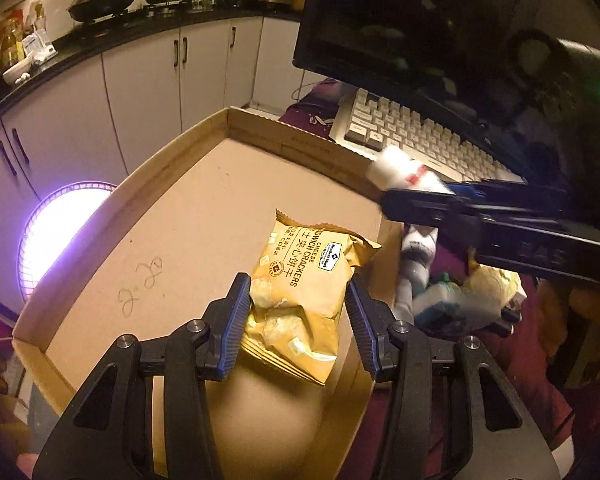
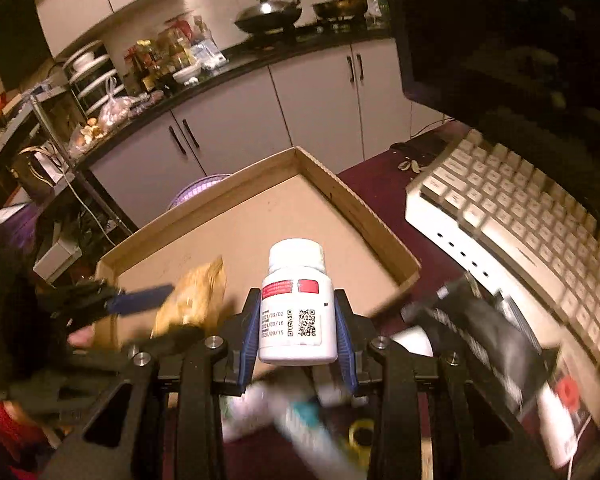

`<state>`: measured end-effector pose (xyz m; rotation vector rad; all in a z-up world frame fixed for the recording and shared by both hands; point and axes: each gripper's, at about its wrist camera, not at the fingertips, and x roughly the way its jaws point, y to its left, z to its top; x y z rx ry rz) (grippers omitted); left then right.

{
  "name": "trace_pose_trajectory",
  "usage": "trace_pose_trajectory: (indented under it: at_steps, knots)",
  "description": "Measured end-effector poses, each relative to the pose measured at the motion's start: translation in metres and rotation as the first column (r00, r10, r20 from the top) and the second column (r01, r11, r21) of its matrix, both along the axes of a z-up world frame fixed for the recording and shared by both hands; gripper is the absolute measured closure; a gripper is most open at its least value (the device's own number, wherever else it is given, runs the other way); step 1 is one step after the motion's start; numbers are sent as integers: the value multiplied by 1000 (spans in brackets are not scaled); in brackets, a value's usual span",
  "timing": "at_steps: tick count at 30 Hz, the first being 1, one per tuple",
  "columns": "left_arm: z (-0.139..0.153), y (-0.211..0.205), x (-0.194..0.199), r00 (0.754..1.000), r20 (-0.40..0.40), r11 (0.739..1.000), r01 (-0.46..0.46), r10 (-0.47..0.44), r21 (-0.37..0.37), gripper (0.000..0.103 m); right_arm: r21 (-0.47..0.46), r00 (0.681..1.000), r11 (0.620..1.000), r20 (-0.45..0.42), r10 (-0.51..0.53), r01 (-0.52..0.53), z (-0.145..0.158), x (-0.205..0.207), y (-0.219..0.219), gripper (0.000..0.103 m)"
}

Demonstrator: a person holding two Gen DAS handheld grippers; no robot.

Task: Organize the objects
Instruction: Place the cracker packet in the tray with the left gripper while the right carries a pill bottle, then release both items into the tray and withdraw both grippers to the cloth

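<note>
The yellow cracker packet [image 1: 306,296] sits between the blue pads of the left gripper [image 1: 298,316], which press its two long sides. It hangs over the near right part of the shallow cardboard tray [image 1: 172,184], at about five o'clock from the tray's middle. The grip across the narrow width looks chosen so the soft bag cannot slump out, and my guess is that it is about to be set down inside the tray.

The white pill bottle [image 2: 298,304] stands upright between the pads of the right gripper [image 2: 298,330], clamped at the label with its cap toward twelve o'clock. Holding it by the straight body rather than the cap probably keeps it from twisting. It hovers at the tray's near edge, at roughly six o'clock of the tray floor, so I judge it is bound for the same tray.

Counted: one cracker packet, one pill bottle, one tray and two grippers, each holding one thing. The tray floor looks bare apart from some pencil scribbles.

Outward, at about four o'clock of the tray in the left wrist view, a loose heap of items [image 1: 452,292] waits on the dark red cloth [image 2: 376,184]; blur hides their number. One pale keyboard [image 2: 524,240] lies at two o'clock, under one dark monitor [image 1: 400,20]. Two pans [image 2: 268,12] sit on the far counter.
</note>
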<state>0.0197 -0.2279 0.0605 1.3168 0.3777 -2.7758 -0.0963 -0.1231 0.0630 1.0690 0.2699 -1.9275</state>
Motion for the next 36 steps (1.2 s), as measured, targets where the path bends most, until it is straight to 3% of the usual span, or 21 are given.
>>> trace_pose_trajectory:
  at_steps: [8, 17, 23, 26, 28, 30, 32, 34, 36]
  knots:
    - [-12, 7, -33, 997, 79, 1000, 0, 0, -4, 55, 66, 998, 997, 33, -52, 50, -25, -22, -19, 69]
    - [-17, 20, -45, 994, 107, 995, -1, 12, -98, 55, 109, 997, 991, 29, -78, 74, -35, -31, -19, 68]
    - [-18, 23, -40, 996, 85, 993, -15, 25, -115, 55, 116, 994, 988, 18, -105, 102, -28, -24, -13, 57]
    - [-18, 19, -37, 997, 76, 1000, -4, 5, -11, 55, 51, 991, 990, 7, -133, 133, -9, -10, 4, 44]
    - [-18, 17, -34, 998, 63, 999, -18, 15, 47, 52, -30, 987, 986, -7, -163, 163, 10, 7, 27, 40]
    - [-15, 16, -27, 998, 40, 997, -53, 51, 55, 51, -110, 982, 976, 6, -189, 189, 26, 23, 50, 34]
    - [-10, 16, -22, 996, 25, 996, -81, 80, 45, 36, -220, 980, 955, 43, -192, 197, 40, 44, 81, 28]
    - [0, 19, -15, 995, -11, 995, -100, 100, 18, 27, -291, 980, 936, 57, -191, 200, 49, 58, 99, 25]
    - [8, 22, -5, 992, -38, 992, -122, 122, -1, 27, -326, 977, 921, 49, -209, 213, 55, 65, 111, 24]
